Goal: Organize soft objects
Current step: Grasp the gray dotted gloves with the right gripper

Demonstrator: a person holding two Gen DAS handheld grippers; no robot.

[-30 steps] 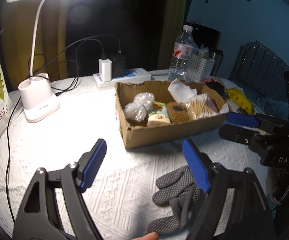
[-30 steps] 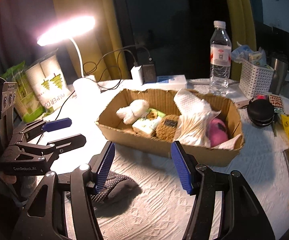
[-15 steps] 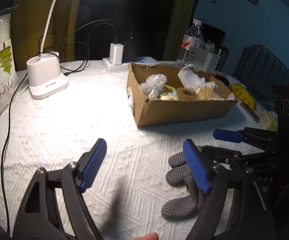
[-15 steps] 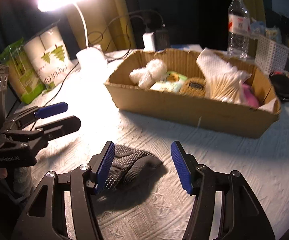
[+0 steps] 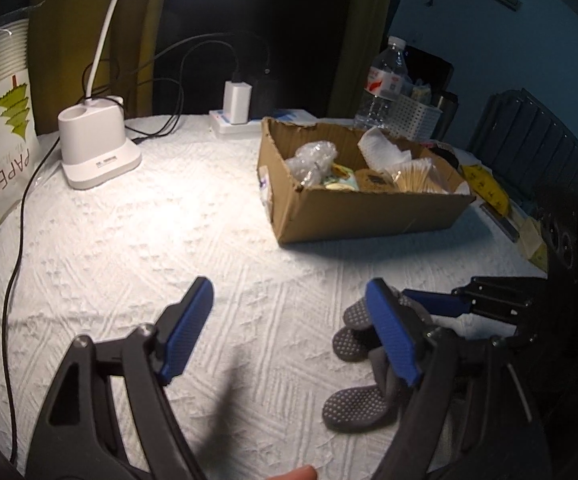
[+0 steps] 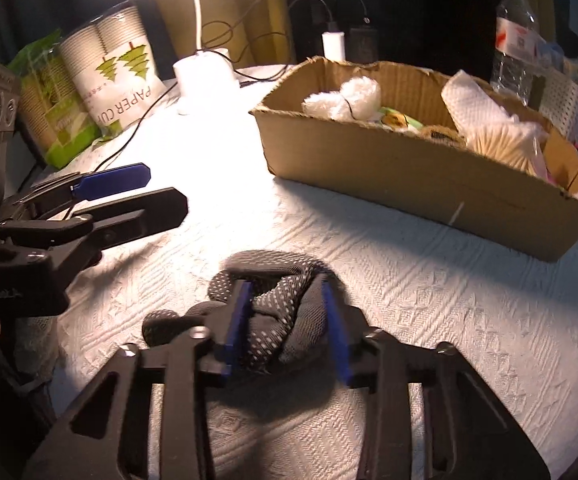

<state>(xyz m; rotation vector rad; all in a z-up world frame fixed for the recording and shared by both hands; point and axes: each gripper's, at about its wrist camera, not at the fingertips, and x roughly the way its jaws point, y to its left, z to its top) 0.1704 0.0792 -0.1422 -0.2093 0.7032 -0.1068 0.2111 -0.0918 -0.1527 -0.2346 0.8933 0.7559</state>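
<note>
A grey glove with white grip dots [image 6: 285, 312] lies bunched on the white tablecloth. My right gripper [image 6: 285, 320] is shut on the glove, its blue pads pressing both sides. In the left wrist view the glove [image 5: 359, 400] lies at lower right, with the right gripper [image 5: 441, 304] on it. My left gripper [image 5: 289, 332] is open and empty above the cloth, left of the glove; it also shows in the right wrist view [image 6: 129, 188]. A cardboard box [image 6: 429, 184] holding soft items stands beyond the glove.
A white lamp base [image 5: 97, 152] and cables sit at the back left. A paper cup pack [image 6: 117, 76] stands at the left edge. A water bottle [image 5: 383, 84] and white basket [image 5: 415, 120] stand behind the box. A power strip [image 5: 241, 120] lies at the back.
My right gripper has moved down over the glove and closed on it. My left gripper has drawn back a little and stays open.
</note>
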